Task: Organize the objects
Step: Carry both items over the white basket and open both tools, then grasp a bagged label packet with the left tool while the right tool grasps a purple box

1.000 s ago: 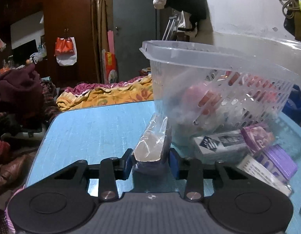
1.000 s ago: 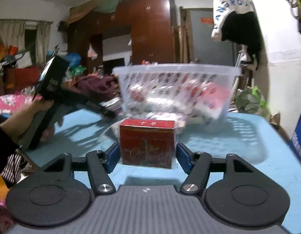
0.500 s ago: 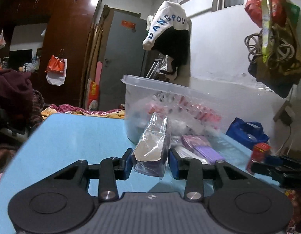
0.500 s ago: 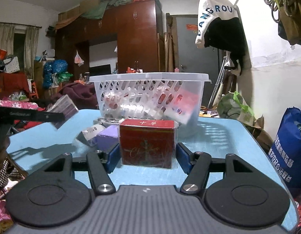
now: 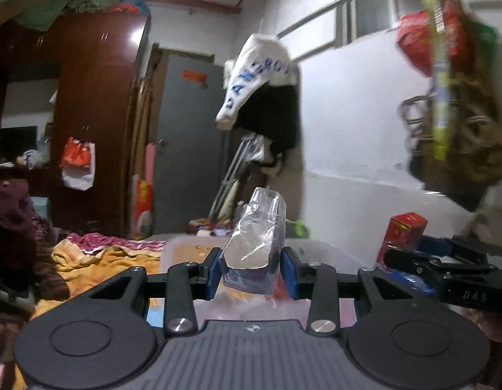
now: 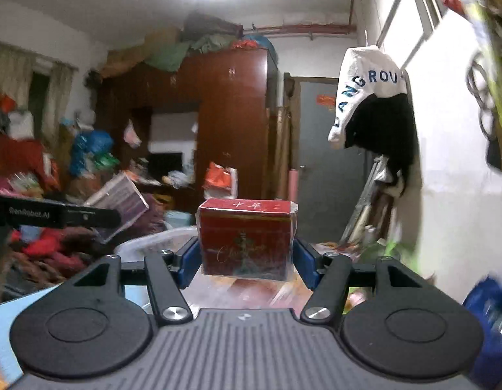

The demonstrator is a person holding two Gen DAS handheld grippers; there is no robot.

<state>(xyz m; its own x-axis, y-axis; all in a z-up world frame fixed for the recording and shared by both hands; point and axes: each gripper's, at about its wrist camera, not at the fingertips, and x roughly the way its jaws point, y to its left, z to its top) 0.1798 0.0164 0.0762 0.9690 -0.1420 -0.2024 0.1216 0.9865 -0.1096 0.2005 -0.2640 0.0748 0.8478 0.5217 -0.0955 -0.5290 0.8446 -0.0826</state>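
My left gripper (image 5: pixel 251 269) is shut on a purple pack in clear wrap (image 5: pixel 254 243), held up in the air above the rim of the clear plastic basket (image 5: pixel 182 247). My right gripper (image 6: pixel 246 260) is shut on a red box (image 6: pixel 246 237), also raised over the basket (image 6: pixel 153 243). The right gripper with its red box shows at the right of the left wrist view (image 5: pixel 403 230). The left gripper's purple pack shows at the left of the right wrist view (image 6: pixel 121 201).
The blue table (image 6: pixel 1 321) shows only at the lower left. A wardrobe (image 6: pixel 231 123) and a grey door (image 5: pixel 186 136) stand behind. Clothes hang on the white wall (image 5: pixel 260 97). A blue bag (image 6: pixel 491 325) sits at the right.
Both grippers have risen from table level with their packs still held. The basket has dropped from the middle of each view to below the fingers.
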